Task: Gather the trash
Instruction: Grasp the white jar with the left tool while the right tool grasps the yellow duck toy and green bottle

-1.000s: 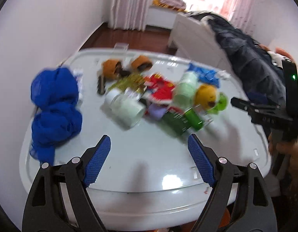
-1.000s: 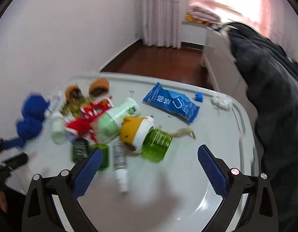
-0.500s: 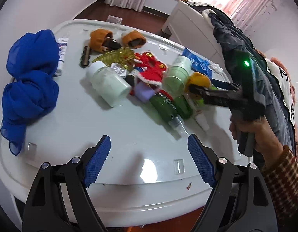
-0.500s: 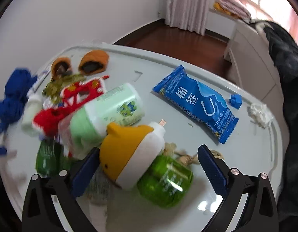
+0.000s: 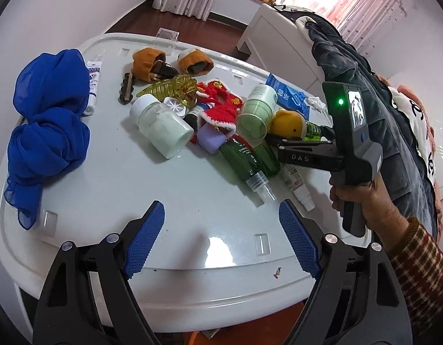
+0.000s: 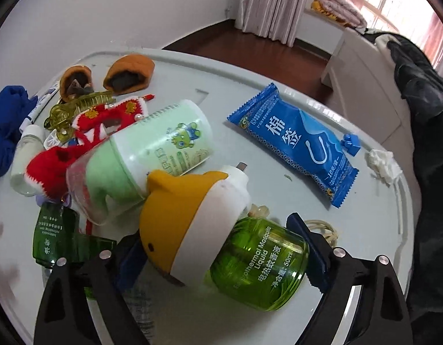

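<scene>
1. Right tool point(image 6: 218, 254): jaws closing, set either side of the mosquito-liquid unit point(image 6: 221, 230) — yellow-and-white plug head, green bottle. Left pad partly hidden behind the yellow head, right pad just beside the green bottle; firm contact not confirmed.
2. Same tool seen from the left wrist camera point(image 5: 281, 141): black body with green light on, held in the right hand point(image 5: 365, 201), checked sleeve behind; tips reach into the near side of the pile.
3. Just ahead-left of the right tool: pale green tub point(image 6: 152, 155) on its side, touching the yellow head. Dark green bottles point(image 6: 54, 235) to the left, close by.
4. Ahead-right of the right tool: blue snack-style packet point(image 6: 293, 143) flat on the desk point(image 6: 365, 230), apart from the pile. Beyond it, a small blue block point(image 6: 350, 143) and a white crumpled wad point(image 6: 382, 162) near the desk's far-right rim.
5. Farther ahead-left: red knitted piece point(image 6: 103, 120), yellow-green hair clip point(image 6: 77, 106), two orange knitted slippers point(image 6: 129, 73).
6. Left tool point(image 5: 221, 230): jaws wide apart, nothing between them, over bare desk at the near edge.
7. Ahead of the left tool: the pile, with a white-capped jar point(image 5: 161, 126) on its side and a clear spray bottle point(image 5: 296, 184) lying nearest.
8. Far left of the left tool: blue cloth point(image 5: 46, 120) bunched on the desk, white tube point(image 5: 92, 86) beside it.
</scene>
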### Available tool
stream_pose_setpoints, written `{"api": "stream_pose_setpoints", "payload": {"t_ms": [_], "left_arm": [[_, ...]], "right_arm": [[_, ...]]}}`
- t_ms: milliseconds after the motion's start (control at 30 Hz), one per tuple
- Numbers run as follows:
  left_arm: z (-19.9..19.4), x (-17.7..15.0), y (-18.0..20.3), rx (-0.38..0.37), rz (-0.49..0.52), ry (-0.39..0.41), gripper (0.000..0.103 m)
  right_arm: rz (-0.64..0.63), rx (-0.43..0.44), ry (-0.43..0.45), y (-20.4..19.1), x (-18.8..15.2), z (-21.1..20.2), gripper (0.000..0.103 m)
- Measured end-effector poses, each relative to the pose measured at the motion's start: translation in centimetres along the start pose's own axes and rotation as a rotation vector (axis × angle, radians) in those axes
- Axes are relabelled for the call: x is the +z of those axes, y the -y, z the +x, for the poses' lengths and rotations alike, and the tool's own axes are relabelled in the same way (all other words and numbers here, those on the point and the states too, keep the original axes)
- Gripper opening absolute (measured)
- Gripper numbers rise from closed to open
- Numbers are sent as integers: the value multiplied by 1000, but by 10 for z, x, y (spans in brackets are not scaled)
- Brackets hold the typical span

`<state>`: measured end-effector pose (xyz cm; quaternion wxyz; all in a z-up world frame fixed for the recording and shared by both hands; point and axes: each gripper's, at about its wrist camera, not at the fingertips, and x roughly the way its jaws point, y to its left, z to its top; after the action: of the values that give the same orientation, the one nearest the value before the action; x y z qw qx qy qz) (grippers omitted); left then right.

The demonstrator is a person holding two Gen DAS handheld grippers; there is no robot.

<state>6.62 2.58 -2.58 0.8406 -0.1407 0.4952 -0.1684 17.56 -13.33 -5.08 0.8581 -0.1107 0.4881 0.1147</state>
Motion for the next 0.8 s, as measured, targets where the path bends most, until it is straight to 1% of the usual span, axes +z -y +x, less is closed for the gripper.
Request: {"api": "stream_pose_setpoints", "payload": {"t_ms": [67, 167, 200, 267, 300, 400, 467, 533, 633, 667, 700, 767, 800], "left_arm": [[-1, 1, -2, 4, -3, 5, 80], [-2, 3, -13, 24, -28, 24, 80], [-1, 6, -20, 38, -46, 32, 80], [5, 17, -33, 85, -101, 21, 80], [7, 21, -36, 96, -115, 20, 80], [22, 40, -39, 168, -120, 31, 80], [37, 52, -39, 198, -129, 22, 80], [48, 58, -41, 207, -158, 24, 80], [61, 60, -46, 250, -185, 21, 80], [65, 61, -49, 242, -200, 21, 80], [67, 61, -50, 251, -208, 28, 80], [69, 62, -48, 278, -184, 51, 80], [69, 61, -47, 284, -168, 60, 76]], "right_arm": [[6, 9, 9, -5, -3, -8, 88], [15, 6, 41, -7, -9, -38, 88], [37, 25, 54, -7, -13, -54, 88], [49, 27, 92, -8, -18, -80, 88], [48, 33, 105, -10, -18, -89, 88], [40, 50, 160, -16, -22, -116, 88], [46, 72, 171, -20, -23, -120, 88], [38, 81, 183, -23, -22, -121, 88], [31, 94, 184, -23, -25, -121, 88], [28, 94, 185, -23, -26, -119, 88], [25, 96, 182, -23, -27, -119, 88], [30, 101, 183, -20, -29, -119, 88], [30, 104, 181, -20, -31, -119, 88]]}}
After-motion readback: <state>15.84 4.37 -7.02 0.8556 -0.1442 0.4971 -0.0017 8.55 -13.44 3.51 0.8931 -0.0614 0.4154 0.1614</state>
